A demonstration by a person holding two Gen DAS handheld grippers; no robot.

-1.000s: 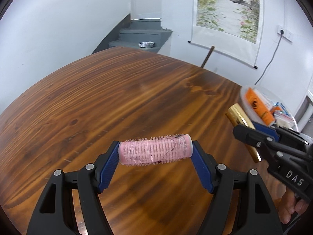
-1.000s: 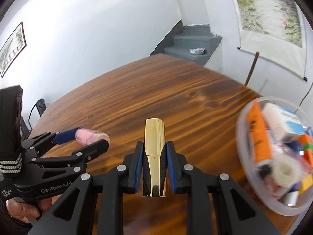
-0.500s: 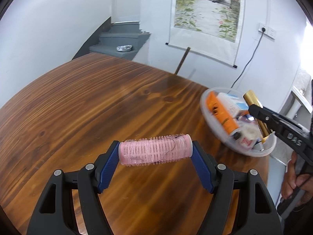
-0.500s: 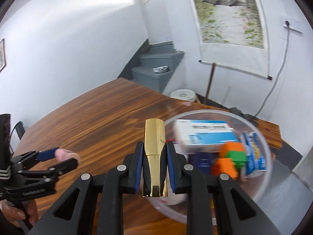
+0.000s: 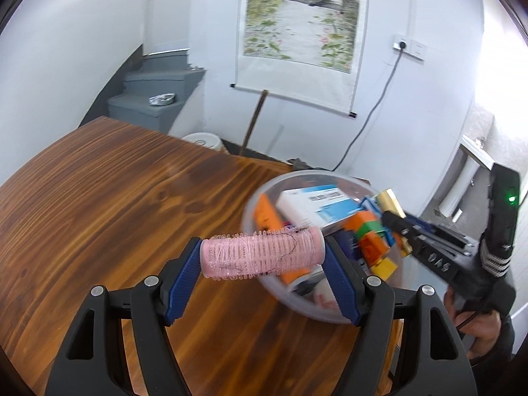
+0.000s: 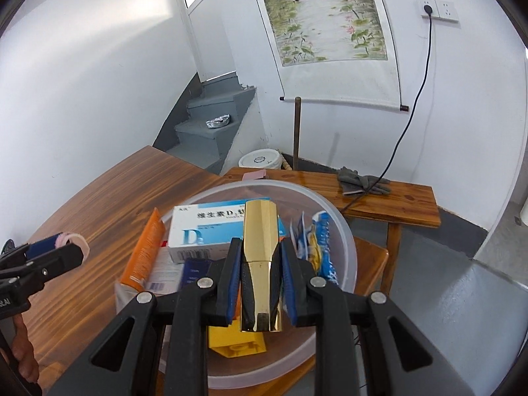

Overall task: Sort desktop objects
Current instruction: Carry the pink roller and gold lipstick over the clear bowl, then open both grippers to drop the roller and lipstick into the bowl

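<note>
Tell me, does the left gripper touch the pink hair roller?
Touching. In the left wrist view the left gripper has a blue pad pressed on each end of the pink hair roller.

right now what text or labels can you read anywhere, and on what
"D2": big blue print on the white and blue box in the clear bowl.
Chinese characters beside "D": same box, too unclear to quote.
"DAS": side of the right gripper.
Orange tube, blue sachets: print unreadable.

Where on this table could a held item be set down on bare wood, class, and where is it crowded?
Bare wood: the broad table stretch left of the clear bowl, running back toward the grey stairs. Crowded: the bowl, packed with a white-and-blue box, an orange tube and blue packets; the gold case hangs above it, the pink roller at its rim.
</note>
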